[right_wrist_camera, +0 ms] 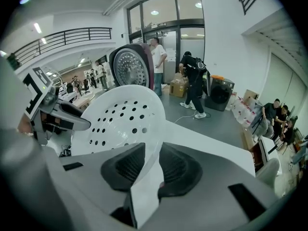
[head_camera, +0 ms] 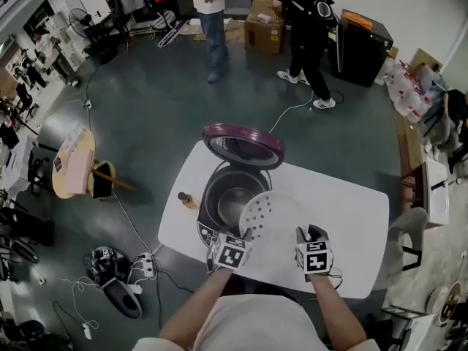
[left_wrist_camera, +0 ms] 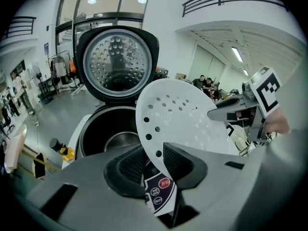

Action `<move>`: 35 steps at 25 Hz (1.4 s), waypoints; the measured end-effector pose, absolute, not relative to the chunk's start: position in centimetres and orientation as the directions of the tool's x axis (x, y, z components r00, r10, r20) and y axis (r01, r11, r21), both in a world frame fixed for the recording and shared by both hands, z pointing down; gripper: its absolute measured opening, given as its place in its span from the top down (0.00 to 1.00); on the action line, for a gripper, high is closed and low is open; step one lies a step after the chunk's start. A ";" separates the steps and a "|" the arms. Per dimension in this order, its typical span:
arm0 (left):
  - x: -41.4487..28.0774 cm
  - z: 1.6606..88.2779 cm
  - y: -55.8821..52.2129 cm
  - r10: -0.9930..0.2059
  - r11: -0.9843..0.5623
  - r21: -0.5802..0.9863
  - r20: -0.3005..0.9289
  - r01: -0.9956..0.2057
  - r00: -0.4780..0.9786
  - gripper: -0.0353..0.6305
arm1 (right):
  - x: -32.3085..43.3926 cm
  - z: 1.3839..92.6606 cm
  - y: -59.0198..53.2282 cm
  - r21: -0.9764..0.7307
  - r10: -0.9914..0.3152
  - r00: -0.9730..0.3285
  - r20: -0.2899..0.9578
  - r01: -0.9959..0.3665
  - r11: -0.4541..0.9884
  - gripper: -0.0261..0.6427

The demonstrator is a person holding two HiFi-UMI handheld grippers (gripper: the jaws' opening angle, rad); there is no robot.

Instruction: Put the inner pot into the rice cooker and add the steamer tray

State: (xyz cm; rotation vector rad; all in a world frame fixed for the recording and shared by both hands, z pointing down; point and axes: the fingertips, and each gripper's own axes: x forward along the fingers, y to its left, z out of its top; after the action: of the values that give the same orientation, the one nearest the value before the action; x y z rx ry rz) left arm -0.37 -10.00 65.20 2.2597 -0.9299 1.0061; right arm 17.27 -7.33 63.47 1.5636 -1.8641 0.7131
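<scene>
Grey hall floor around a white tabletop, people standing far back by boxes. From the head view: cooker on the tabletop's left part, lid swung up, pot seated inside. White perforated tray held in the air just right of the opening, overlapping the cooker's rim. Left tongs on its near left edge, right tongs on its near right edge. Small bottle left of the cooker. From the left gripper view: left tongs clenched on the rim of the tilted tray, pot and lid behind, right tongs at the tray's far edge. From the right gripper view: right tongs likewise clamped on the rim of the tray, left tongs across it, lid beyond.
</scene>
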 end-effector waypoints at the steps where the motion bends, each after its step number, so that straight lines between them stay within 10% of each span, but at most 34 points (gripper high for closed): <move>1: -0.8 65.3 -10.3 -0.388 -0.641 0.157 0.778 -0.751 0.494 0.76 | 16.8 63.5 -7.7 -0.024 -0.666 -0.133 0.734 -0.985 0.170 0.81; 35: -13.4 69.3 -19.6 -0.336 -0.647 0.089 0.858 -0.758 0.388 0.72 | 4.0 67.9 -18.7 0.064 -0.556 -0.161 0.816 -0.929 0.365 0.76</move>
State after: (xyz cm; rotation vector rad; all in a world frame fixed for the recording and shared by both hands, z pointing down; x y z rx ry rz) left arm -13.40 -19.63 69.30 2.1776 -0.9376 1.1857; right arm 4.01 -18.65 67.95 1.2977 -1.8367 0.5968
